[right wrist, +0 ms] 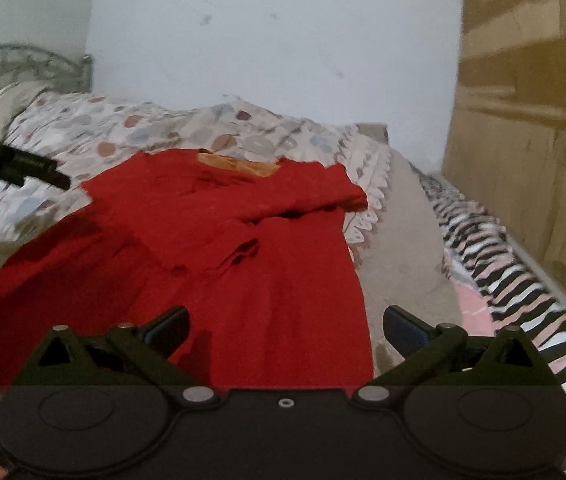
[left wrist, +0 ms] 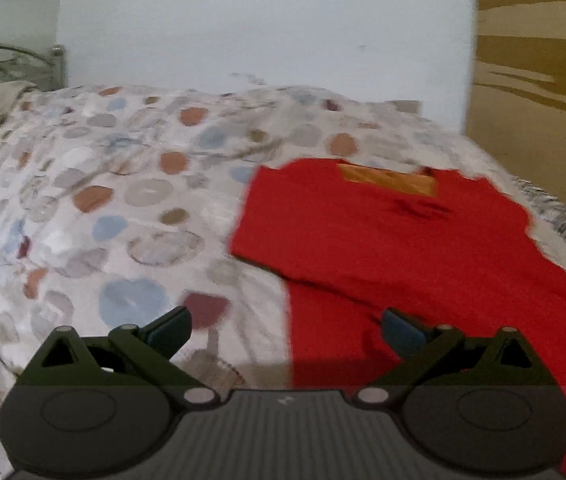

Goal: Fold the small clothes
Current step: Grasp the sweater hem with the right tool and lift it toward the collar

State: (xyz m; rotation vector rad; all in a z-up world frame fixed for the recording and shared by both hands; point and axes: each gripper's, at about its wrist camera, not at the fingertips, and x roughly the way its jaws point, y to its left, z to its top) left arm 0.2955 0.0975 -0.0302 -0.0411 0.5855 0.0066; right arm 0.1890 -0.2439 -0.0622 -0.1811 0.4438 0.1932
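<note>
Left hand-held gripper (left wrist: pixel 285 330): jaws spread wide, nothing between them, hovering above the bed. Its left finger is over the patterned bedspread (left wrist: pixel 123 184), its right finger over the lower part of the red shirt (left wrist: pixel 395 248). The shirt's left edge runs up between the two fingers, so the garment sits ahead and to the right of this gripper. Frame is motion-blurred.

Right hand-held gripper (right wrist: pixel 285 330): jaws also spread wide, empty, hovering. Its left finger is above the red shirt (right wrist: pixel 211 248), its right finger past the shirt's right edge, over a beige sheet (right wrist: pixel 403 240). The shirt lies directly ahead and to the left of it.

Shirt lies on the bedspread (right wrist: pixel 155 128), collar end far from both grippers, with an orange-yellow patch at the neck (right wrist: pixel 239 166). One sleeve is folded in across the chest, with a creased cuff near the middle. The lower body of the shirt is spread flat, nearest the grippers.

Further right of the right gripper: striped black, white and pink fabric (right wrist: pixel 523 300) along the bed edge, then a brown wall panel (right wrist: pixel 531 140). At the far left of the right wrist view, the other gripper (right wrist: pixel 11 160) shows as a dark shape above the bedspread. White wall (left wrist: pixel 267 28) behind the bed, metal headboard (left wrist: pixel 7 60) far left.
</note>
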